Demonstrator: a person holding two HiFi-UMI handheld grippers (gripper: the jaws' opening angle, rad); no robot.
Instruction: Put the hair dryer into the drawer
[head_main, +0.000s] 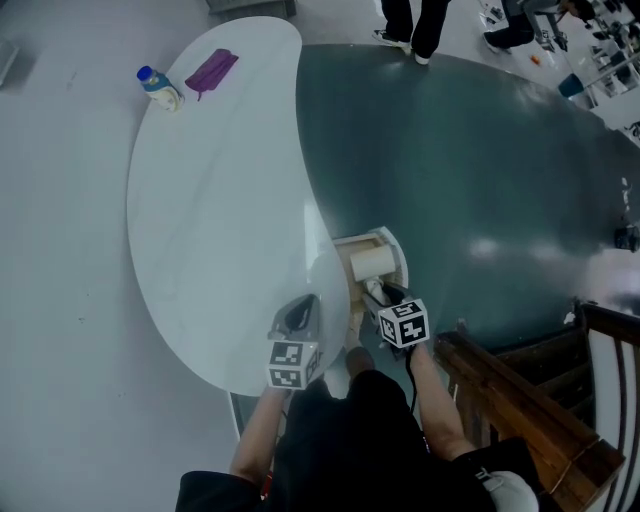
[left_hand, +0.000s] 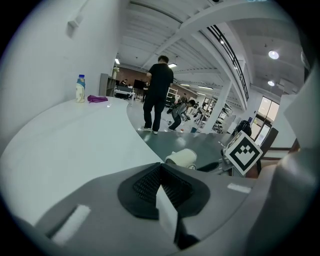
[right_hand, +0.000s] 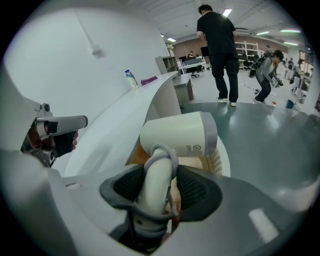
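No word or number could be read anywhere. The cream-white plastic hair dryer (right_hand: 180, 132) bore a small grey printed mark on the side of its barrel: a round symbol next to tiny signs too small to make out. One white cube (head_main: 290, 363) and a second white cube (head_main: 404, 324) carried black-and-white square coded patterns, not letters. The small white plastic bottle with a blue cap (head_main: 160, 88) wore a yellowish label, its print too small to read.
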